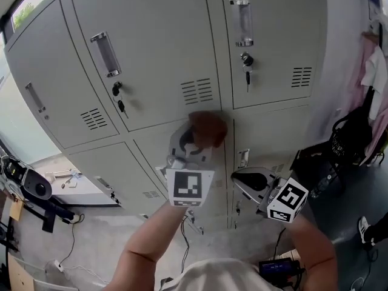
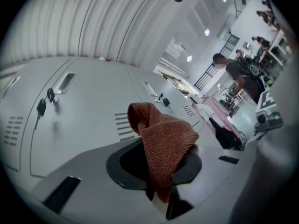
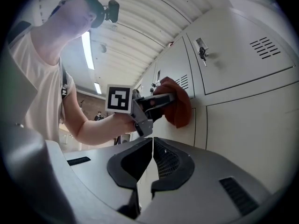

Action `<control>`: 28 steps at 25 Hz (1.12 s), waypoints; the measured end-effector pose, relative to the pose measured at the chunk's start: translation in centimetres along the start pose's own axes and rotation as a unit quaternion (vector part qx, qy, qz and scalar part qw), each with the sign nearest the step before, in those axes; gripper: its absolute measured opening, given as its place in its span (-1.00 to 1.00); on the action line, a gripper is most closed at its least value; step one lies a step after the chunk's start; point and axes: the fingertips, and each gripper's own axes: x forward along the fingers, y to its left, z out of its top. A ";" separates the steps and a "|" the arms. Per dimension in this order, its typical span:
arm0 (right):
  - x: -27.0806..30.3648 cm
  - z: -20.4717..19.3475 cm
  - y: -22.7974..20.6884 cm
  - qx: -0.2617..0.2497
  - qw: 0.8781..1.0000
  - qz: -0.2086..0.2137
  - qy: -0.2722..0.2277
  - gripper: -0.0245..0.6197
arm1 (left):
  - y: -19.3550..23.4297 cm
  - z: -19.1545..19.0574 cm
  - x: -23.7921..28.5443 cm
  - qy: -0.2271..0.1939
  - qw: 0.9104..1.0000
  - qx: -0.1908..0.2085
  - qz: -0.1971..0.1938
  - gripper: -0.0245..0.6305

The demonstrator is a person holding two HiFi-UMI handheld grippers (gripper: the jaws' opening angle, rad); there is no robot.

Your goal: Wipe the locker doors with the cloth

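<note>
Wiping: best done with the cloth (image 1: 207, 129) spread flat on the steel under steady pressure, in overlapping strokes down each panel, passing beside handles (image 1: 105, 54), keys (image 1: 121, 106) and vent slots (image 1: 197, 91) rather than dragging across them.
Locker doors (image 1: 151, 47): grey, in two rows, all shut; most of the surface judged yet to be covered.
Left tongs (image 1: 193, 139): held up at the lockers, clamped tight on the cloth, with a fold bunched over the tips; aimed at the seam between the upper and lower middle doors.
Right tongs (image 3: 148, 160): closed together with nothing between them, hanging lower down in front of the lower doors, near them but not seen to touch; better kept out of the wiping path.
Cloth: rust-brown, knitted, bunched up; lies against the bottom edge of the upper middle door, just beside the vertical gap to the next column; small contact patch, so worth opening wider.
Keys: dangling from the locks; likely to catch on the knit.
</note>
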 end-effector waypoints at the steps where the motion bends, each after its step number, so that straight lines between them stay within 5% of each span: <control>1: -0.2 -0.1 -0.1 0.001 1.000 -0.003 0.000 -0.87 | -0.1 1.1 0.8 -0.013 0.999 0.033 0.010 -0.70; 4: -0.5 0.1 -0.1 -0.011 1.000 0.001 0.009 -0.87 | -1.3 3.4 3.3 -0.044 0.984 0.168 0.031 -0.70; 7: -0.4 0.5 0.7 -0.035 0.999 0.012 0.020 -0.87 | -1.9 3.3 4.5 -0.049 0.951 0.302 0.050 -0.70; 11: 0.6 1.1 1.1 -0.044 0.999 0.029 0.014 -0.87 | 0.1 2.5 3.3 -0.052 0.913 0.397 0.079 -0.70; 15: 1.6 1.1 1.6 -0.049 0.998 0.041 0.015 -0.87 | 2.8 0.9 0.8 -0.036 0.892 0.440 0.100 -0.70; 21: 3.5 0.8 2.5 -0.046 0.997 0.063 0.015 -0.87 | 11.2 -1.3 -4.9 0.000 0.883 0.436 0.174 -0.70; 28: 5.2 0.3 4.1 -0.041 0.995 0.084 0.015 -0.87 | 18.0 -0.8 -8.6 -0.019 0.858 0.449 0.249 -0.70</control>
